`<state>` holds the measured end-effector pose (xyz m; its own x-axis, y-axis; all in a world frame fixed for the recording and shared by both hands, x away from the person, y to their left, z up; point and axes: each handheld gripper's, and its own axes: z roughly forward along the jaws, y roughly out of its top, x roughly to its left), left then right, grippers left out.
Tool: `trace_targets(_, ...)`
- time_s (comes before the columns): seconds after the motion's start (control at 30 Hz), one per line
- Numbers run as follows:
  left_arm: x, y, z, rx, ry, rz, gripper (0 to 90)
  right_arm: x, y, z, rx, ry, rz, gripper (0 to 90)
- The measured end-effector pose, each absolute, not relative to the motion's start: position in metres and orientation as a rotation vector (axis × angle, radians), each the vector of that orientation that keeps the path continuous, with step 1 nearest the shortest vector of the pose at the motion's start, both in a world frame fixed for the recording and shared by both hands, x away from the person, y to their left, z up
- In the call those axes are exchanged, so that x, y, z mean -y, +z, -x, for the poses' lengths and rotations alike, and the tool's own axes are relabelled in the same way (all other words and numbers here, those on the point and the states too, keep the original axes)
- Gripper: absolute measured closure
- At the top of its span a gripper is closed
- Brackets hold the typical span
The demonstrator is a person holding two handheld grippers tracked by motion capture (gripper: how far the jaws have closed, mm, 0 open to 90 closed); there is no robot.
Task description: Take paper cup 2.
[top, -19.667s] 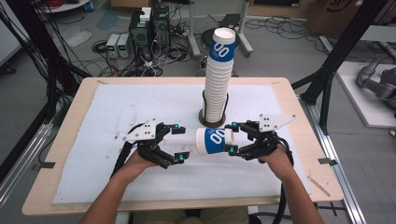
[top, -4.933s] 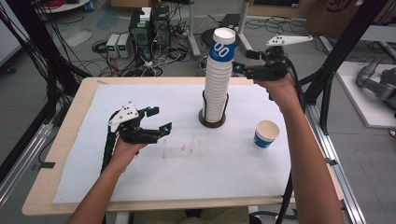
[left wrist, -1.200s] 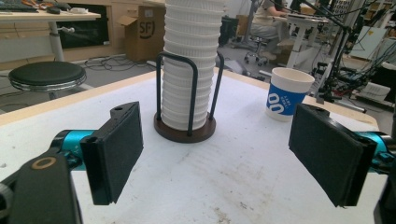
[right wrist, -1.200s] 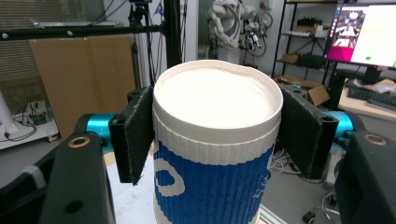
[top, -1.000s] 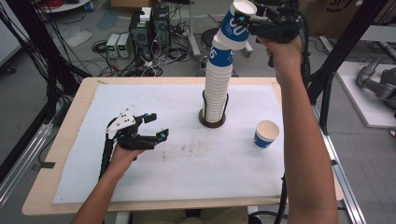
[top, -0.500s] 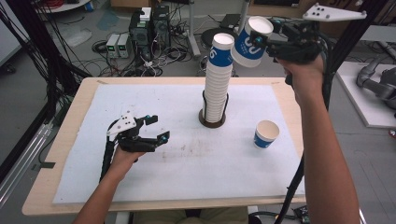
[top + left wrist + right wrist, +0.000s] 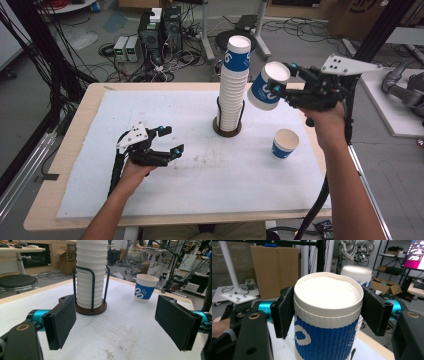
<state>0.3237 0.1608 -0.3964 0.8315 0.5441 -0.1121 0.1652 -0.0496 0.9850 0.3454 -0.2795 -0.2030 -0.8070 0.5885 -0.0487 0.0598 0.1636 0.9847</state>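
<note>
Unstacking step: the right gripper (image 7: 283,85) carries one blue-and-white paper cup (image 7: 266,90) clear of the cup stack (image 7: 234,85), tilted, in the air just right of the stack's top.
Right jaws: clamped on the cup's ribbed wall just under its rim; in the right gripper view the two black pads (image 7: 285,312) press on either side of the cup (image 7: 327,322).
Carried cup's place: above the far right part of the white mat (image 7: 200,190), higher than the single cup (image 7: 285,143) that stands upright on the mat near the right edge.
Stack: upright in its wire-and-wood holder (image 7: 228,127), at the far middle of the table (image 7: 75,130).
Next move, as a judgement: lowering the carried cup to the mat, probably beside the standing one, turning it upright first so that the base lands flat; the spot needs enough room that the cups do not knock.
Right arm pose: forearm raised from the near right, wrist bent so the gripper points left toward the stack.
Left gripper (image 7: 169,140): jaws apart with nothing between them, seen clearly in the left gripper view (image 7: 117,325).
Left hand pose: low over the mat at the near left, aimed toward the stack's base; whether it rests on the mat is hard to tell.
</note>
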Motion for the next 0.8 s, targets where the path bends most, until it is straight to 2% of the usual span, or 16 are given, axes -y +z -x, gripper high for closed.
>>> trace_targets(0.47,-0.163,-0.402,-0.317,-0.562,0.334,-1.61,17.0,0.269,-0.281,-0.325,-2.085,1.725,-0.595,32.1)
trace_targets(0.8,-0.161,-0.406,-0.314,-0.554,0.327,-1.616,17.0,0.261,-0.315,-0.318,-2.121,1.73,-0.606,31.9)
